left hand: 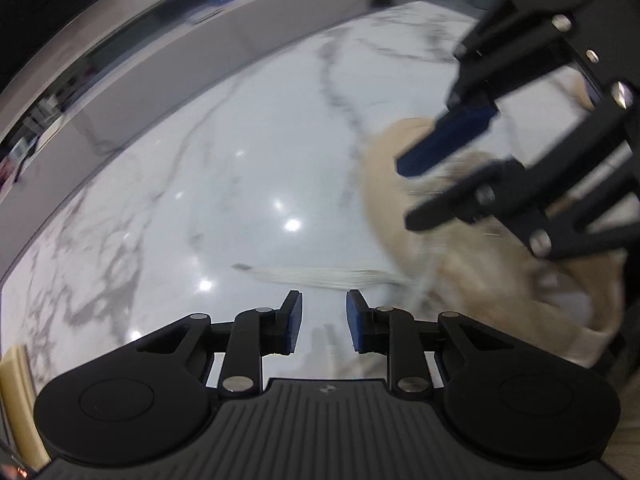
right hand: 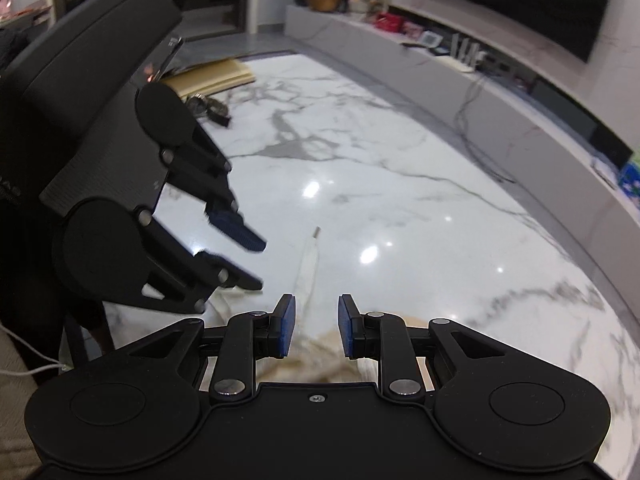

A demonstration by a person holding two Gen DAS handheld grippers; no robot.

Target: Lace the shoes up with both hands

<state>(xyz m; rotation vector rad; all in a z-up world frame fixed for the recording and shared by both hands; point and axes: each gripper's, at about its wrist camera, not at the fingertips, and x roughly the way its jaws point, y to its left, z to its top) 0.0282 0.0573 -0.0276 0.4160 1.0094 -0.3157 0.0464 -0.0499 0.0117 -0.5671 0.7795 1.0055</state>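
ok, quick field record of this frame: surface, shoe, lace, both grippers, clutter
surface: white marble table, glossy, grey veins
shoe: beige shoe, blurred, under the right gripper
lace: pale lace lying loose on the table, tip free, not gripped
left gripper: open, empty, above the table just short of the lace
right gripper: open, empty, over the shoe
clutter: tan book-like stack and dark small items at far edge

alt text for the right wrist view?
Open right gripper hovers over a blurred beige shoe; its flat white lace trails across the glossy white marble table. The open left gripper reaches in beside it.
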